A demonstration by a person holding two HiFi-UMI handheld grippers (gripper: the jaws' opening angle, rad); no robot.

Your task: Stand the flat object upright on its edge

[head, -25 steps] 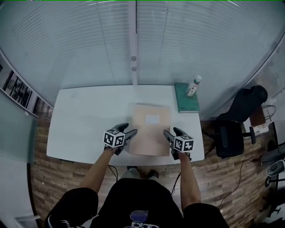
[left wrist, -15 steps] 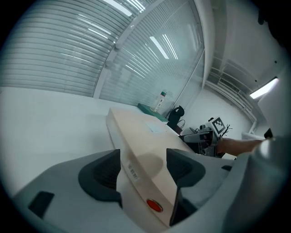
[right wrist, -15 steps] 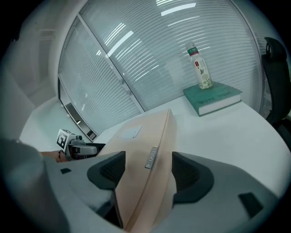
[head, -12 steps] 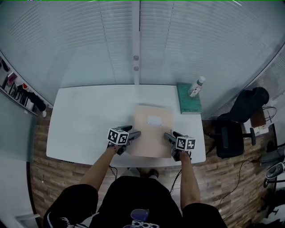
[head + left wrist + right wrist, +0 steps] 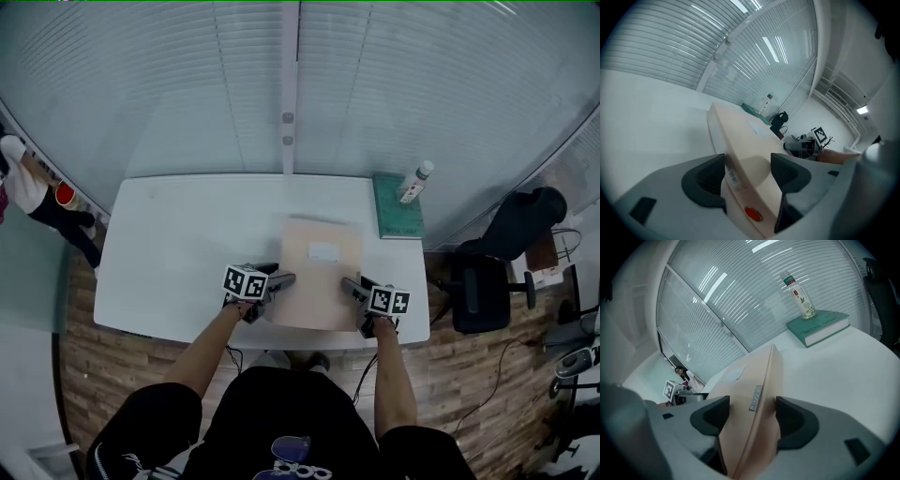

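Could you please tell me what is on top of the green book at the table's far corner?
A bottle stands upright on the green book. The patch of cover beneath it is hidden.

Tan box (image 5: 749, 394) between tool's (image 5: 752, 417) parted pads — teal book (image 5: 820, 329) behind.

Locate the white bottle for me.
Head view: the white bottle stands on the green book at the far right corner of the white table.

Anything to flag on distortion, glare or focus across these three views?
Head view: fisheye bows the table edges; lighting even, sharp. Left gripper view: dark vignette corners, ceiling-light streaks on the glass wall, beige folder soft up close. Right gripper view: same vignette; bottle and book crisp.
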